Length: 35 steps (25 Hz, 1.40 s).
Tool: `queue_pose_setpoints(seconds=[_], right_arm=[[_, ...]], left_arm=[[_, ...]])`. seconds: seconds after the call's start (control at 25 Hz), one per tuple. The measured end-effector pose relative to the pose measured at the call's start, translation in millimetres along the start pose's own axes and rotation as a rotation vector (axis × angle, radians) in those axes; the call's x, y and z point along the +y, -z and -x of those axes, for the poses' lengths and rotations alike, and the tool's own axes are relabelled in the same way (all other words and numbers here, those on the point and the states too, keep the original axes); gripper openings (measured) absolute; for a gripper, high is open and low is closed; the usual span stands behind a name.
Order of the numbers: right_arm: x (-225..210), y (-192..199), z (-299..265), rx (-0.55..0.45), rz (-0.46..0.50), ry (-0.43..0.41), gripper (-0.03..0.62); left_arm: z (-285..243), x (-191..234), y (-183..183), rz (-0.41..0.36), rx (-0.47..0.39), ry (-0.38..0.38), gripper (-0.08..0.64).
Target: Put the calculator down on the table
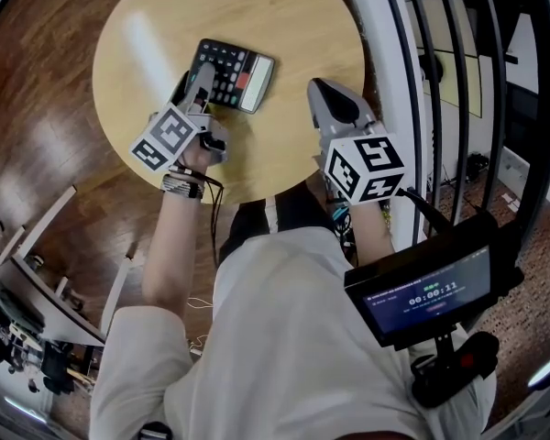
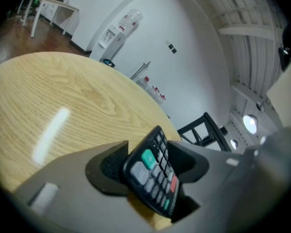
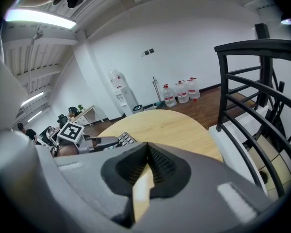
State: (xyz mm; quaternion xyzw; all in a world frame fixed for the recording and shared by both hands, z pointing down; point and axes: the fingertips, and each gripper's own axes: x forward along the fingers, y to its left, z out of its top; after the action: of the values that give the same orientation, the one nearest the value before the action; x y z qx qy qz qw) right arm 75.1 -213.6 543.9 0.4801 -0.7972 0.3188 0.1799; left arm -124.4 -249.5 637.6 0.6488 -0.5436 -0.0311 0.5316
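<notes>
A black calculator [image 1: 231, 73] with grey keys and a pale display lies over the round wooden table [image 1: 284, 26], near its middle. My left gripper [image 1: 202, 73] is shut on the calculator's near-left edge. In the left gripper view the calculator [image 2: 153, 176] stands tilted between the two pads, above the tabletop [image 2: 63, 91]; I cannot tell whether it touches the wood. My right gripper [image 1: 323, 90] is shut and empty, hovering over the table's right part. In the right gripper view its pads meet at the right gripper [image 3: 146, 165], with the calculator [image 3: 126, 139] off to the left.
A black railing [image 1: 458, 62] and white ledge run close along the table's right side. A small screen [image 1: 431, 291] hangs at the person's chest. Water bottles [image 3: 180, 92] and a dispenser [image 3: 117, 89] stand by the far wall. Wooden floor surrounds the table.
</notes>
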Motion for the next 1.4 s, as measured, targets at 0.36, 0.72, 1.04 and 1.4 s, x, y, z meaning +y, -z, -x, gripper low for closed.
queue_pose_setpoints(seconds=[0.36, 0.72, 1.04, 1.4], right_arm=[[-2, 5, 1, 0.003, -0.019, -0.004, 0.002], [-4, 5, 1, 0.005, -0.039, -0.009, 0.003], [-2, 3, 1, 0.004, -0.035, -0.016, 0.003], [0, 1, 2, -0.001, -0.031, -0.021, 0.003]], left_arm=[[0, 5, 0, 0.041, -0.023, 0.001, 0.27], [6, 19, -1, 0.125, -0.049, -0.02, 0.27], [14, 21, -2, 0.09, -0.047, -0.079, 0.167], [25, 20, -16, 0.046, -0.102, -0.113, 0.161]])
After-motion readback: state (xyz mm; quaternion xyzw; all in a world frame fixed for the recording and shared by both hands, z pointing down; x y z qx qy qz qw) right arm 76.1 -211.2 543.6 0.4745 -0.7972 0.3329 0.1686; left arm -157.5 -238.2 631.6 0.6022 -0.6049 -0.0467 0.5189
